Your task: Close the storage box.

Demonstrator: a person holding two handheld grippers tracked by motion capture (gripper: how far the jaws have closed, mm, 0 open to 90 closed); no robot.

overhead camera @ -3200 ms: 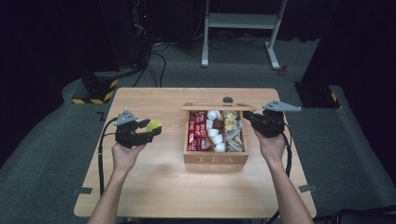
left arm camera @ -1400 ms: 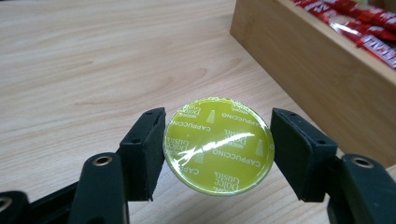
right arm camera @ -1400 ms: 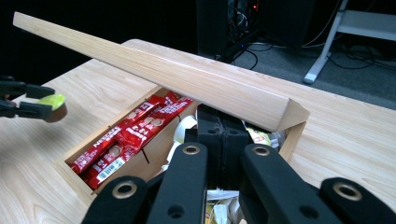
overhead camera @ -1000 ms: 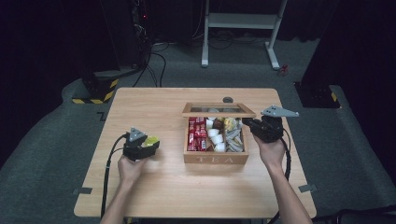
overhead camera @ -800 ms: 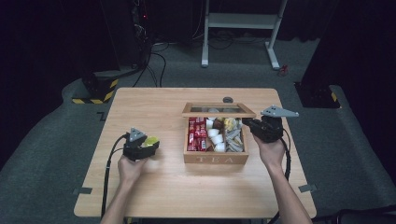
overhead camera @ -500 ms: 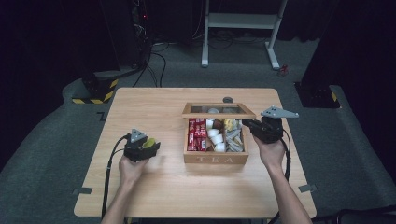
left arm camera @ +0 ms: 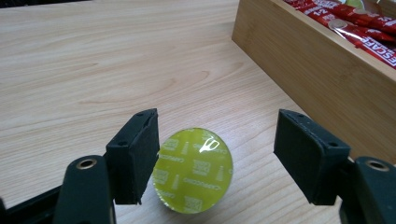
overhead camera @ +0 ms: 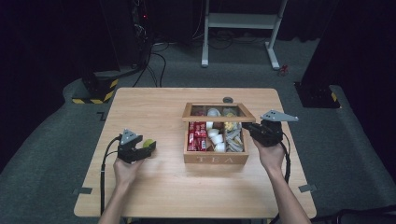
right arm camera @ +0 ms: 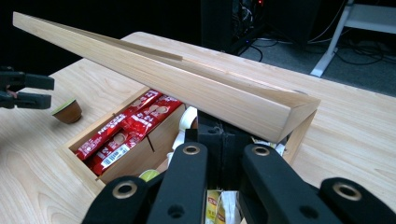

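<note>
Green capsule (left arm camera: 193, 177) sits on table (left arm camera: 70, 70) between wide-open left gripper (left arm camera: 219, 154); back off w/o nudging it. Right gripper (right arm camera: 219, 144), clamped on lid (right arm camera: 187, 79), should hold steady.

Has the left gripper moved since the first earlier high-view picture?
Yes. The left gripper has come toward the table's near edge, against the fixed wooden tea box, with the yellow-green coffee capsule.

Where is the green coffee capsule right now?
The green coffee capsule sits on the table left of the tea box, between the open jaws of the left gripper, touching one pad at most.
</note>
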